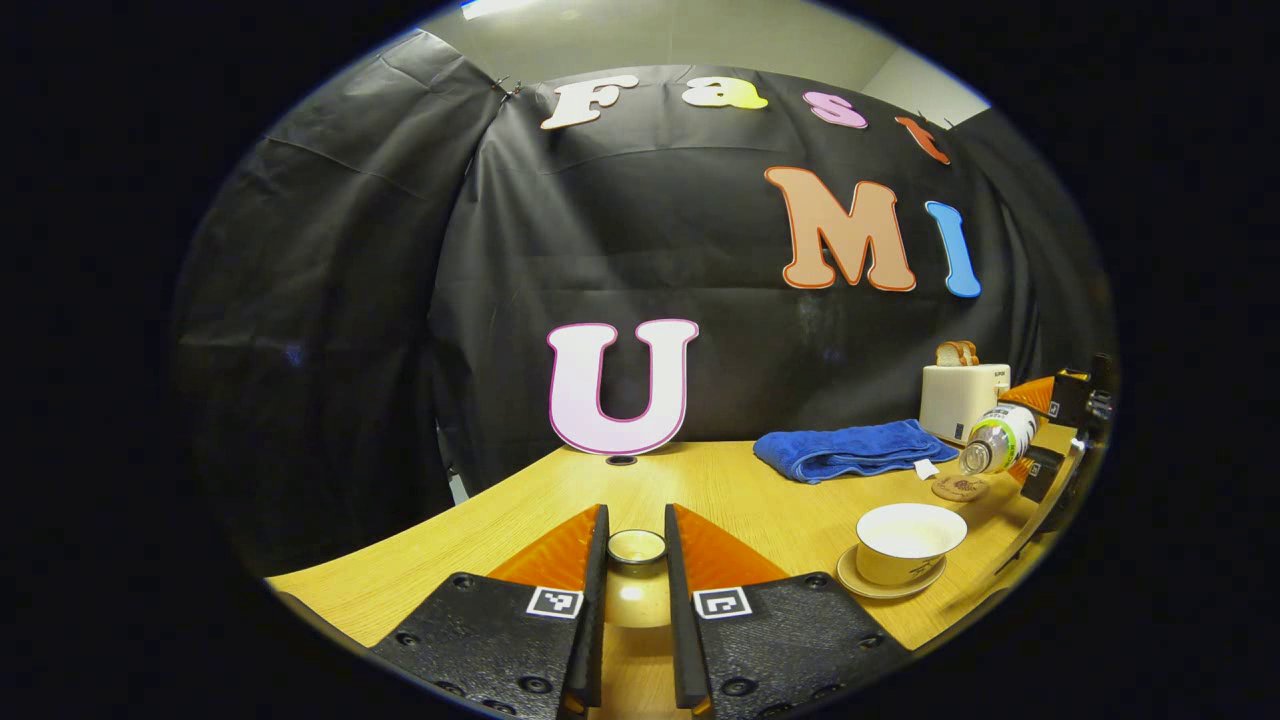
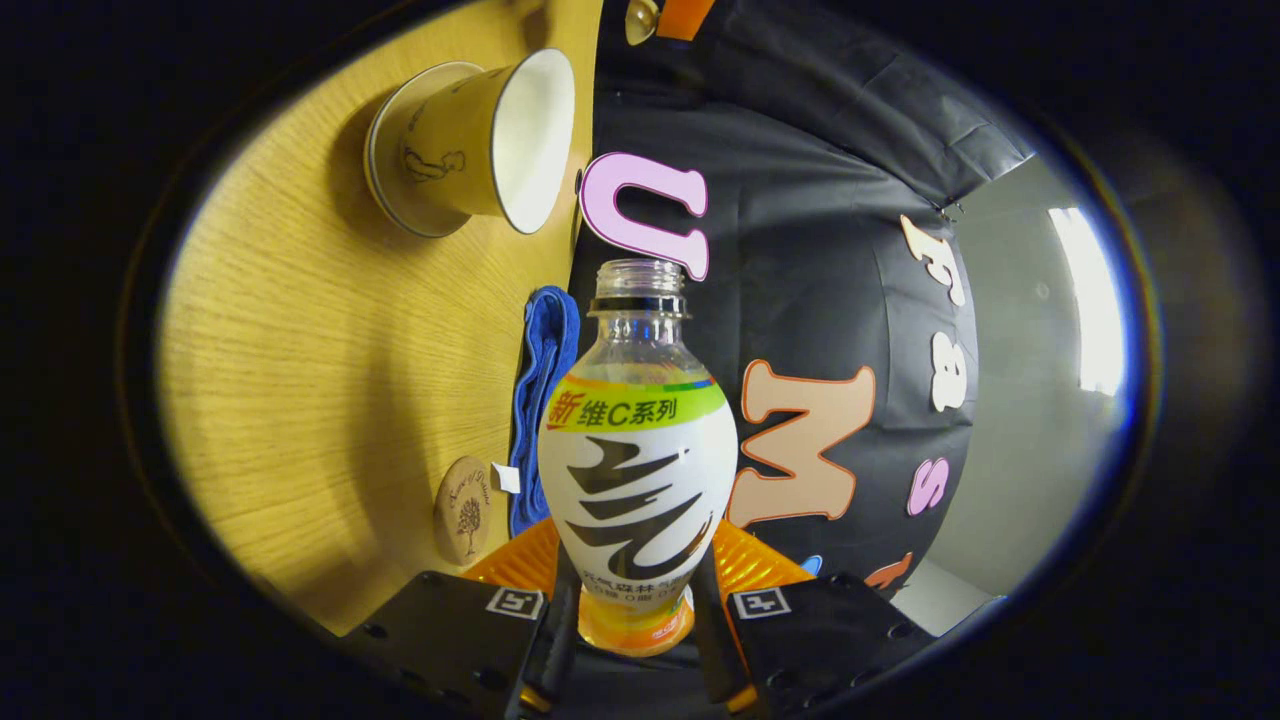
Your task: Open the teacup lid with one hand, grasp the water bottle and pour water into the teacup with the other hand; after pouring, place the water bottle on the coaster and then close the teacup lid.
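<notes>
Wooden table (image 1: 720, 480) carried everything. Blue towel (image 1: 845, 448) lay folded at far right, white toaster (image 1: 962, 398) with bread just behind it. Right gripper (image 2: 637, 590) clenched on the water bottle (image 2: 637, 470), both fingers pressed on its lower body; bottle uncapped, tipped sideways, seen in the left gripper view (image 1: 1000, 438) with mouth aimed down-left above the coaster (image 1: 959, 488). Teacup (image 1: 908, 543) sat open on its saucer (image 1: 848, 575) at near right of table, just near side of the coaster, pale inside; no stream visible from bottle. Left gripper (image 1: 637, 560) held well left of the teacup, fingers grasping the teacup lid (image 1: 637, 548), lifted clear of the table.
</notes>
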`<state>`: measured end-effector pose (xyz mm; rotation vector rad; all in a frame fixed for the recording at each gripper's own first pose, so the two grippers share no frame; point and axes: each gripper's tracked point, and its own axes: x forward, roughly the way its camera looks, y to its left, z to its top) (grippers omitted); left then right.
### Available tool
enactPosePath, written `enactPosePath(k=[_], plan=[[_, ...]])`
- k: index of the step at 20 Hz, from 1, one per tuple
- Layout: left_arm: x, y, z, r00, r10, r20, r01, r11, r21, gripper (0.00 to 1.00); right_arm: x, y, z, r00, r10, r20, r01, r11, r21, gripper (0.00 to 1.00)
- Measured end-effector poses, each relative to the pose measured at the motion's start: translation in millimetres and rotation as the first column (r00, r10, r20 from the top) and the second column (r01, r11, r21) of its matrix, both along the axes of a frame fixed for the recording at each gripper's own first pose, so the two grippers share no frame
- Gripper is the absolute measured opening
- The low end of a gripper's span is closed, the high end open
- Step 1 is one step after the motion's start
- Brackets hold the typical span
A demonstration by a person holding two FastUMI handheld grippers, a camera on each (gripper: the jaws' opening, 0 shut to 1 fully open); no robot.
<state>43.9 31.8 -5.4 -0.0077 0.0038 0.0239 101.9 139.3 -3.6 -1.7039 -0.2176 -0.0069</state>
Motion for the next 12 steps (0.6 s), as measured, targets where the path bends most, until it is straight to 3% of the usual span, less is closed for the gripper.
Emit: enactPosePath(k=[8,12], plan=[[0,0,0,1.000,0.000,-0.001,0.000,1.000,0.000,0.25,-6,21,8,0.995,0.062,0.080,-0.049,0.986,-0.159,0.52],[-1,0,-1,1.000,0.000,-0.001,0.000,1.000,-0.001,0.25,-4,28,15,0.992,0.082,0.094,-0.063,0.980,-0.188,0.53]])
